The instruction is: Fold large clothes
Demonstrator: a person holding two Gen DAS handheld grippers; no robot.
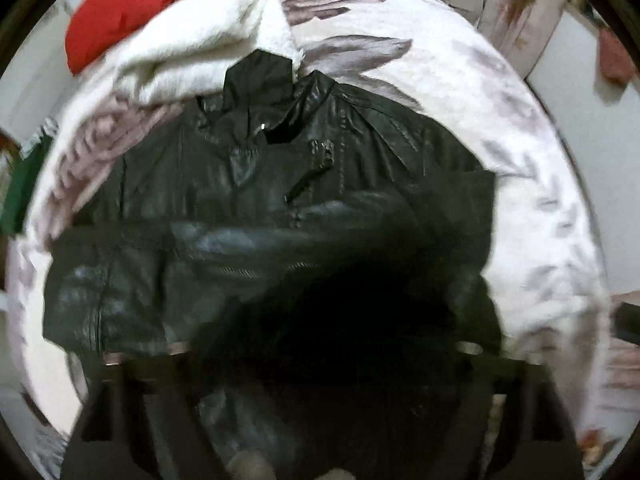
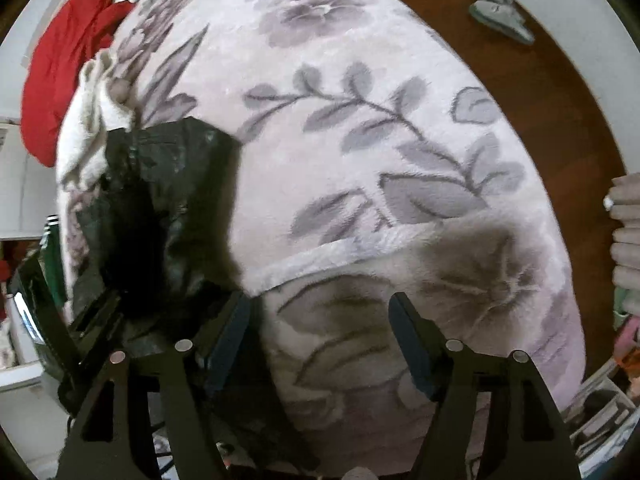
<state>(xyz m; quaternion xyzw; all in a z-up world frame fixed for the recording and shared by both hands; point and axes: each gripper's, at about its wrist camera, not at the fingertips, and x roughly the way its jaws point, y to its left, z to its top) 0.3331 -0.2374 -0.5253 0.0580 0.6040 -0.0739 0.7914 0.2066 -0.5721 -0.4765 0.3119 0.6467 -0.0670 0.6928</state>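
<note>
The right gripper [image 2: 320,336] points steeply down at the bed, its two dark fingers [image 2: 412,344] standing well apart with only bare blanket [image 2: 360,160] showing in the gap. Nothing is between the pads. The left-hand finger of this gripper sits just beside the edge of the black jacket [image 2: 160,208], but contact cannot be confirmed from the right wrist view.

The left gripper [image 1: 288,360] is also aimed steeply downward, directly over the lower part of the black jacket [image 1: 260,200]. Its fingers are dark, blurred and lost against the dark garment; only the metal pins at either side of the frame mark them, and these sit far apart. The jaws read as open. No fold of leather can be seen pinched between them, though the shadowed middle of the left wrist view hides the fingertips.

The jacket lies spread flat on the floral blanket, collar away from the grippers, zip and front seams facing up, one sleeve laid across the chest. Beyond the collar a white fleecy garment [image 1: 208,48] is heaped, touching the jacket's collar, and a red cloth [image 1: 136,4] lies behind that at the far edge of the bed.

To the right of the bed, brown floor [image 2: 540,80] shows, with a pair of grey slippers [image 2: 500,12] well apart from the bed.
</note>
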